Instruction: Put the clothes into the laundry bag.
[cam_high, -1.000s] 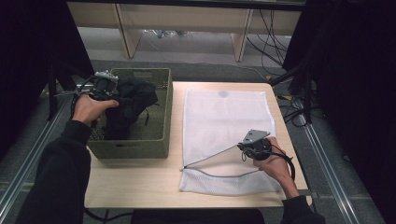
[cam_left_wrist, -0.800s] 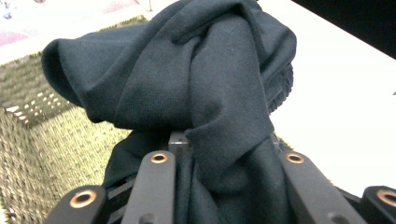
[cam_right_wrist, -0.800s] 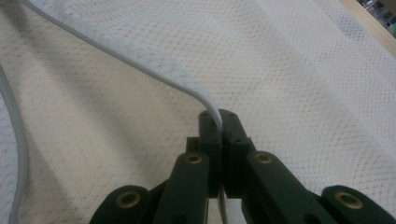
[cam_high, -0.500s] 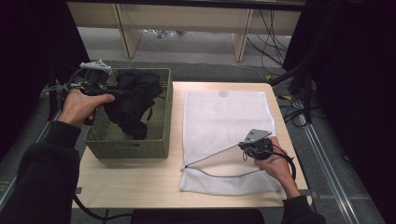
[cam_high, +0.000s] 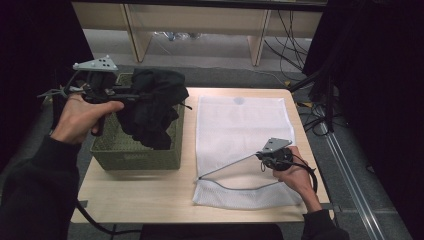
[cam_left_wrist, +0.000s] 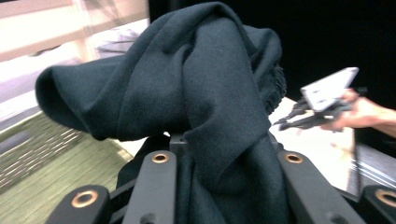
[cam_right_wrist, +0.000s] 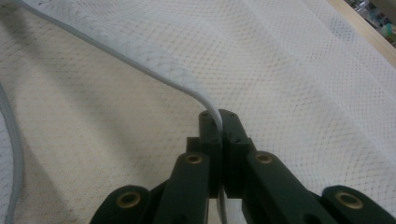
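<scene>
A pale wooden surface (cam_high: 145, 195) stands before a low shelf (cam_high: 200, 20), with cables on the floor at the right. A green woven basket (cam_high: 135, 150) sits at its left, a white mesh bag (cam_high: 240, 125) flat at its right. The left tool (cam_high: 127, 96) grips a black garment (cam_high: 152, 107) (bunched, hanging above the basket). The right tool (cam_high: 260, 156), pinched tight, holds the bag's upper edge raised.
</scene>
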